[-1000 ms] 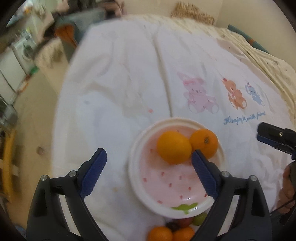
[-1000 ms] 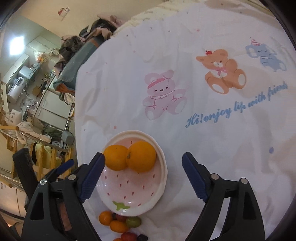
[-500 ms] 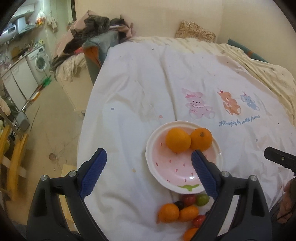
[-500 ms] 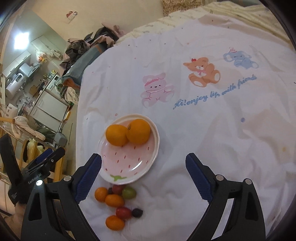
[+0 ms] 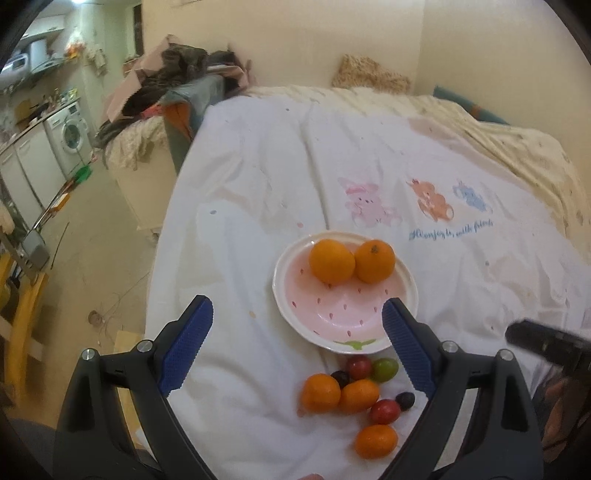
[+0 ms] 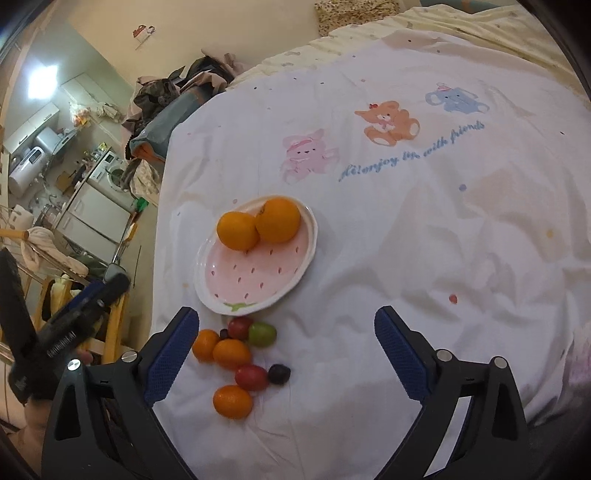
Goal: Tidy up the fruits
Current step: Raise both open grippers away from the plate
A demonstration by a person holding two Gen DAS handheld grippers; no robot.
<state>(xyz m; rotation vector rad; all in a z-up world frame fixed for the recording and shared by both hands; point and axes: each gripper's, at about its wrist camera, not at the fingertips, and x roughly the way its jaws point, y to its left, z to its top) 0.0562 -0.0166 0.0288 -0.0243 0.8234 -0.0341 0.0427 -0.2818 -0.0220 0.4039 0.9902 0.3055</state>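
Two oranges [image 5: 351,260] crowd plate's [image 5: 406,295] far rim.

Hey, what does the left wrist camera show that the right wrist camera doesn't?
Only the left wrist view: the left gripper head-on, jaws wide open and empty, and a teal cushion edge by the far wall.

Only the right wrist view: the right gripper head-on, jaws opening with nothing between them, and a sticker on the wall.

Both: the strawberry plate holding two oranges, the small fruit pile on the sheet below it, the cartoon-animal sheet, and the washing machine.
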